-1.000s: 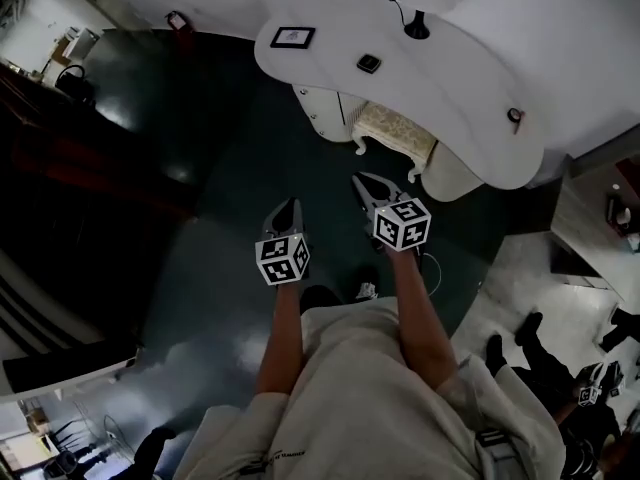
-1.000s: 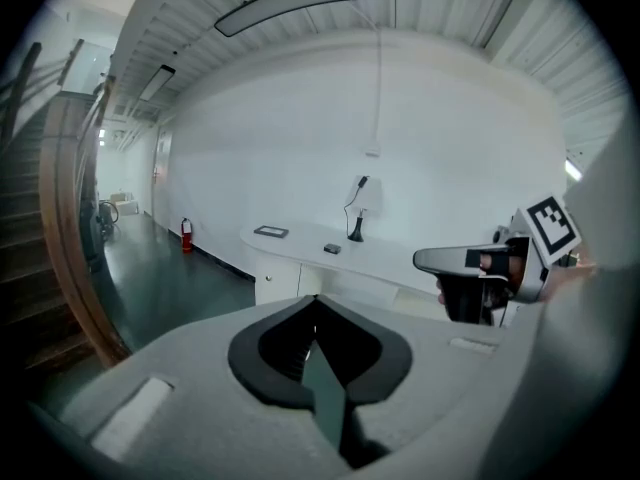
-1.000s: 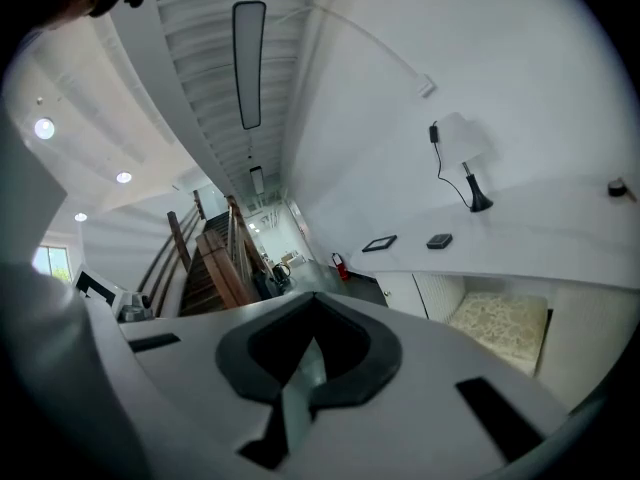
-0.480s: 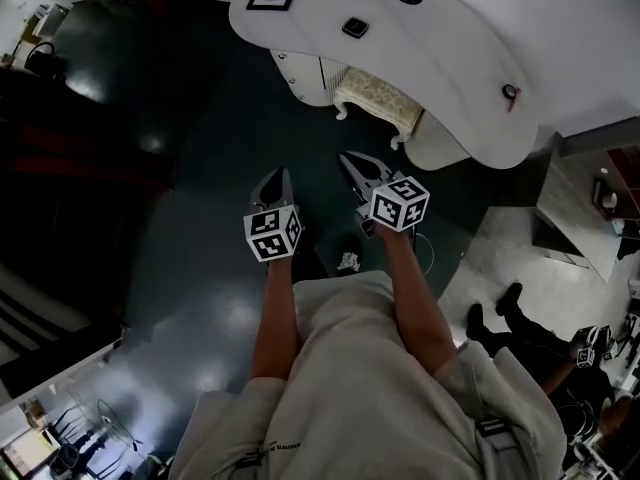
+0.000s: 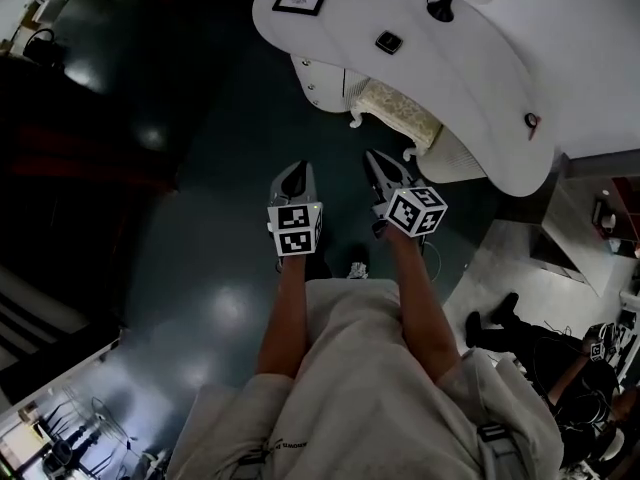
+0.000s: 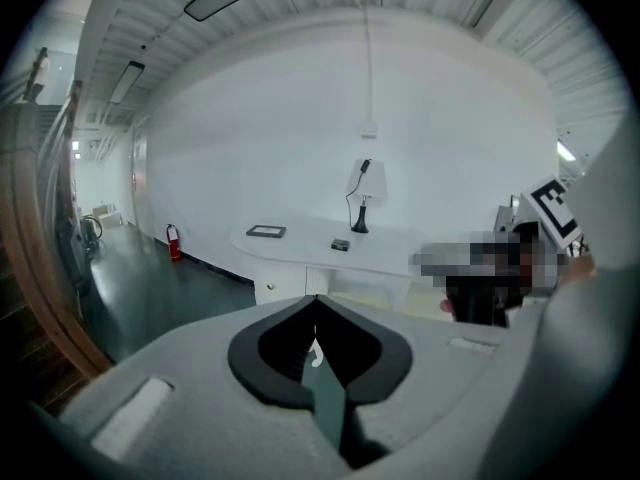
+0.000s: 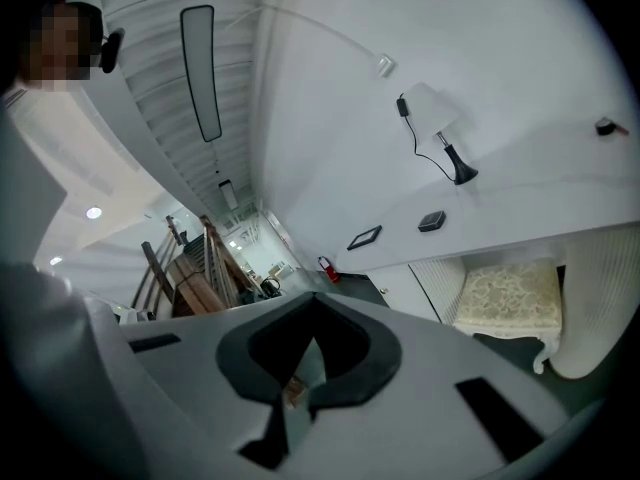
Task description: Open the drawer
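A white curved desk (image 5: 470, 78) stands ahead. Under its left end is a white drawer unit (image 5: 322, 86) with small knobs, also seen as the drawer unit (image 6: 283, 286) in the left gripper view and as the drawer unit (image 7: 428, 280) in the right gripper view. My left gripper (image 5: 293, 176) hangs over the dark floor short of the unit, jaws shut and empty. Beside it my right gripper (image 5: 383, 171) points at the stool and looks shut with nothing in it. Neither touches the desk. In their own views, the left gripper (image 6: 316, 300) and right gripper (image 7: 312, 298) show jaws that meet at the tip.
A stool with a patterned cushion (image 5: 397, 116) sits under the desk, right of the drawers. On the desk stand a picture frame (image 5: 300, 0), a small black box (image 5: 389, 41) and a lamp (image 5: 440, 10). Another person's legs (image 5: 492, 325) are at the lower right. A dark staircase (image 5: 60, 158) lies left.
Both grippers have drifted a little closer to the desk, and the right one has rolled slightly. Their jaws have stayed shut and empty.
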`<state>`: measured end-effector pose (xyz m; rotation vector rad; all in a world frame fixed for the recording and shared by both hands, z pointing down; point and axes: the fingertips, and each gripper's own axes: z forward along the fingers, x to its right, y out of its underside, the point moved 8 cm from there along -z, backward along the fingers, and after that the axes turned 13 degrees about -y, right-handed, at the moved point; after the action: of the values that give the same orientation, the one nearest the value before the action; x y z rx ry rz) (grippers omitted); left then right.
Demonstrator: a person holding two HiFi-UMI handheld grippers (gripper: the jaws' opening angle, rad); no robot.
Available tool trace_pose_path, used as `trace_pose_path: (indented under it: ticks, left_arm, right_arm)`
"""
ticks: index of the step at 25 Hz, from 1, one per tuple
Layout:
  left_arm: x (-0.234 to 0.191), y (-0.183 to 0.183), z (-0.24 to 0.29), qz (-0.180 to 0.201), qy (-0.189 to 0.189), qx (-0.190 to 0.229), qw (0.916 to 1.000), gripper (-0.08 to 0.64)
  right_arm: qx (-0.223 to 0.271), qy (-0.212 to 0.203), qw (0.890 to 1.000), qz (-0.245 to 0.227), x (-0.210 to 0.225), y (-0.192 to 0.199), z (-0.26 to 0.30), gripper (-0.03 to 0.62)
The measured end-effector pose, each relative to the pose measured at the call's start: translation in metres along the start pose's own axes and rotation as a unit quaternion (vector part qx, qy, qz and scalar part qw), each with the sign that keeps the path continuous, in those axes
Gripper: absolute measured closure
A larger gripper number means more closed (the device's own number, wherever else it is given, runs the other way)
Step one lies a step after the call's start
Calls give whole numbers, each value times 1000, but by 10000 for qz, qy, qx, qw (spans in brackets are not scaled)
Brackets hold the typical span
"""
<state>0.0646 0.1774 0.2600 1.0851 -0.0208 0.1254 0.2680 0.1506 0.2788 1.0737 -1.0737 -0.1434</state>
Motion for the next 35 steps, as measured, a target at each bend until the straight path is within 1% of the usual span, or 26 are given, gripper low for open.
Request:
trace_pose_path:
  ticks: [3,7,13,17,20,22,24,28,30,35]
  left_arm:
    - [-24,-13,21,-180,-18,44,9998,551]
    - [-53,-20,48,-309,94,10,9995,551]
    - [-83,-27,80,-291,433,-115,9986,551]
    - [-105,-25,100,-343,597,-213,9974,551]
    - [-114,-23,114,-397,683,-295,9964,551]
    - [-115,-21,120,-382,754,-360,9958,551]
    - [-115,-18,125,-364,822,-421,9951,551]
    - [-117,-16,138,-418,797,-515,9946,551]
    - [-116,-17,145,-380,789,-544,9947,551]
    - [-125,-32,167,-327,655,-530,9959,551]
  right_arm:
    - [7,84,10000,37,3,-4,24,578]
    - [-129,294,9995,-30,4,0,53,578]
    - [-142,685,9975,51,7,-4,94,578]
    - [-265,1019,9944,53,3,4,118,578]
    - [-438,1278,9908,-4,5,12,131,578]
    - [-530,1518,9870,-23,10,15,135,578]
    - [-563,1663,9845,-5,13,17,136,578]
    - [-592,1652,9845,46,23,14,143,578]
    - [-550,1688,9841,83,32,9,146,578]
    - [-354,1783,9832,143,54,-12,167,578]
